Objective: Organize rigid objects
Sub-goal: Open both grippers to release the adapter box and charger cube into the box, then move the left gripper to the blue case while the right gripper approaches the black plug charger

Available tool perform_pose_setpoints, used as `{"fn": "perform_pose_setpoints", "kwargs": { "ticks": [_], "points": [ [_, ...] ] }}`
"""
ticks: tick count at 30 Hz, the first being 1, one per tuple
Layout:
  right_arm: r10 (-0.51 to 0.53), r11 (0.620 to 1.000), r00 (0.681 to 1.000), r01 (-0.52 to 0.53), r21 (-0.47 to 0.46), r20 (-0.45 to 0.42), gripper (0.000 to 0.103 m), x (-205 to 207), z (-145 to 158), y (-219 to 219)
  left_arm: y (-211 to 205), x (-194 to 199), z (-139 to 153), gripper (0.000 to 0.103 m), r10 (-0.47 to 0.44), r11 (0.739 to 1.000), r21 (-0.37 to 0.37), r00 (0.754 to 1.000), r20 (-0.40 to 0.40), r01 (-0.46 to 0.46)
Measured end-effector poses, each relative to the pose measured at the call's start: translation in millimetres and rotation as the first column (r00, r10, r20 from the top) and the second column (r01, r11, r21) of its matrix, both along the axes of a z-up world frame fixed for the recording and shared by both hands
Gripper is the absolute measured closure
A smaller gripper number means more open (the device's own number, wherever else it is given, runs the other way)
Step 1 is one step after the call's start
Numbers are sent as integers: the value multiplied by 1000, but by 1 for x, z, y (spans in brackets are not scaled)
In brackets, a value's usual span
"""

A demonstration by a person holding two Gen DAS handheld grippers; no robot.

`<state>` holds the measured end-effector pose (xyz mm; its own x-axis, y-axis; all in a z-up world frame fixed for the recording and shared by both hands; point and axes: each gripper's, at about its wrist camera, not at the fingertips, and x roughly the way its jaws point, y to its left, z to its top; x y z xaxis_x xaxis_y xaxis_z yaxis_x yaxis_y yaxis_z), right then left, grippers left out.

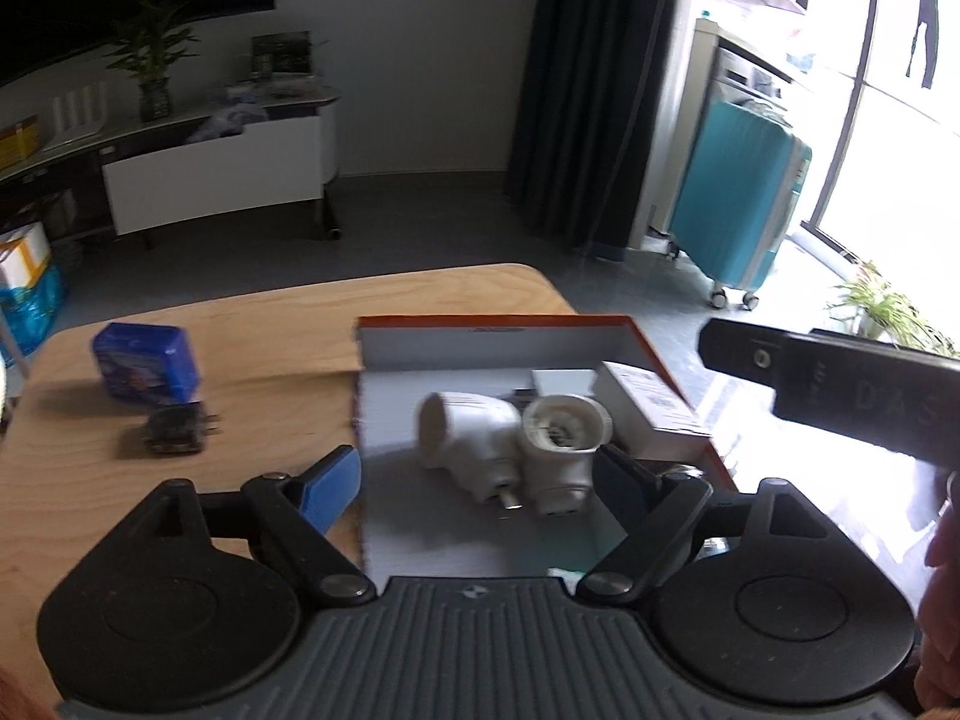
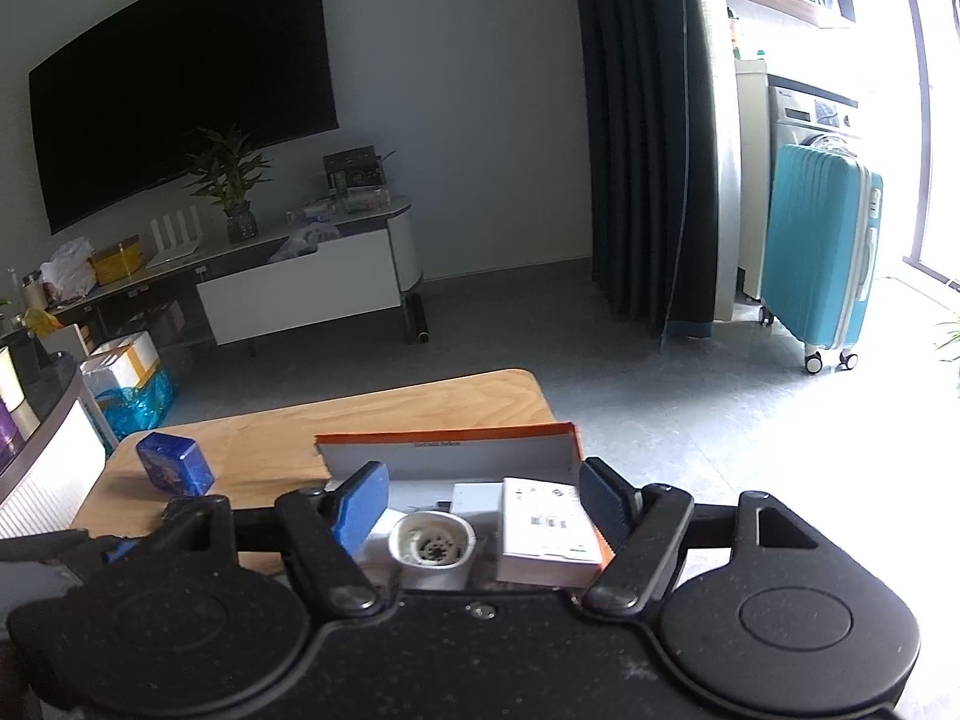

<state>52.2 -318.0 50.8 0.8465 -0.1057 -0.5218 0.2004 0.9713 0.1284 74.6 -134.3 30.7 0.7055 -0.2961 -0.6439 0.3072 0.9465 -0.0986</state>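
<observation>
Left wrist view: the left gripper (image 1: 474, 483) hangs spread over the near part of the orange-edged box (image 1: 654, 360), nothing pinched between its blue pads. Just beyond its fingertips, inside the box, lie two white plastic fittings (image 1: 510, 444), with a white carton (image 1: 651, 414) to their right. Outside the box, on the wooden table (image 1: 270, 324) to the far left, a blue tin (image 1: 144, 363) and a small dark part (image 1: 174, 429) are not yet put away. Both lie left of this gripper, so it looks the nearer one. In the right wrist view, the right gripper (image 2: 483, 507) is also spread and empty, above the carton's side of the box.
</observation>
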Motion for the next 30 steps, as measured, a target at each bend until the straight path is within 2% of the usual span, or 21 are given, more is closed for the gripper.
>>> {"fn": "perform_pose_setpoints", "kwargs": {
  "ticks": [21,30],
  "points": [
    [151,988,986,-152,0,-67,17,25,-11,78,90,-4,3,13,205,979,-9,978,-27,-205],
    [216,976,972,-217,-5,-92,17,37,-16,112,117,-1,5,11,251,968,-14,968,-28,-251]
  ]
}}
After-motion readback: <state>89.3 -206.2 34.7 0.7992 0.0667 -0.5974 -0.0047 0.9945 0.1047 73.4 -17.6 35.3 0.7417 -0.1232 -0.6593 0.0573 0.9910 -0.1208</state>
